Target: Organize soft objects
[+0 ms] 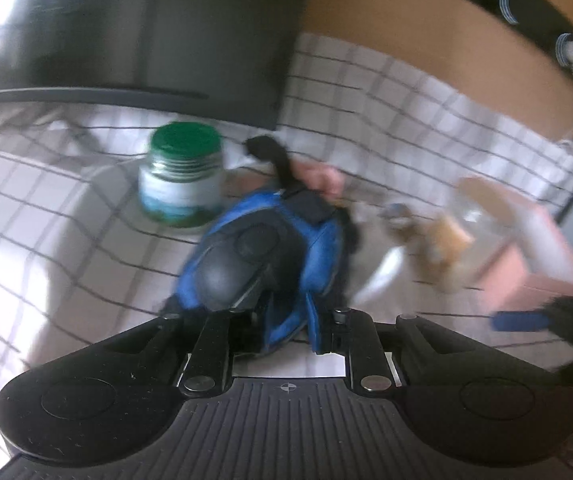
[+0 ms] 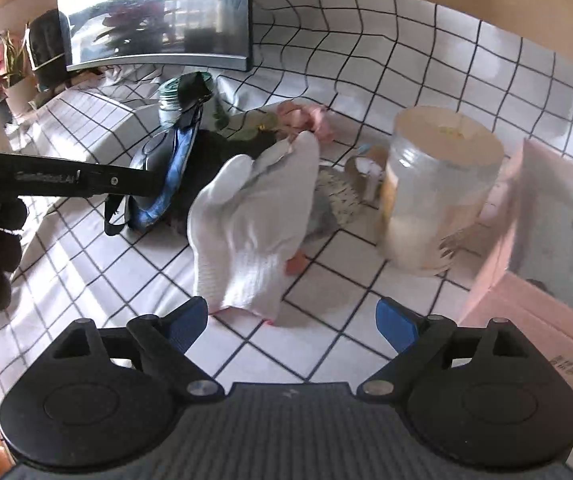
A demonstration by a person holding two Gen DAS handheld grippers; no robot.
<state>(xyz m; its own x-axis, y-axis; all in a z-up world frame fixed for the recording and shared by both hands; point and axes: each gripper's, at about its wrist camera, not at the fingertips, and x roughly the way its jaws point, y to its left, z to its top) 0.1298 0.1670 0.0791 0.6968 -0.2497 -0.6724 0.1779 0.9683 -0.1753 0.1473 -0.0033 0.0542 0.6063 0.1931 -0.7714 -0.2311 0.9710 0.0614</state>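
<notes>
Left gripper [image 1: 286, 320] pinching blue-and-black pouch [image 1: 274, 248], green-lidded jar [image 1: 182, 172] at eleven o'clock; right gripper [image 2: 292, 320] spread wide, white glove [image 2: 254, 216] at twelve.

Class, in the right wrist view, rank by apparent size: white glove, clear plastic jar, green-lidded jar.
1. white glove
2. clear plastic jar, close to the glove, so that order is unsure
3. green-lidded jar, farther off

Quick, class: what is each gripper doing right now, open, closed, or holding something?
Left gripper: shut on the blue and black padded item.
Right gripper: open, holding nothing; the white glove lies just ahead of it.
</notes>
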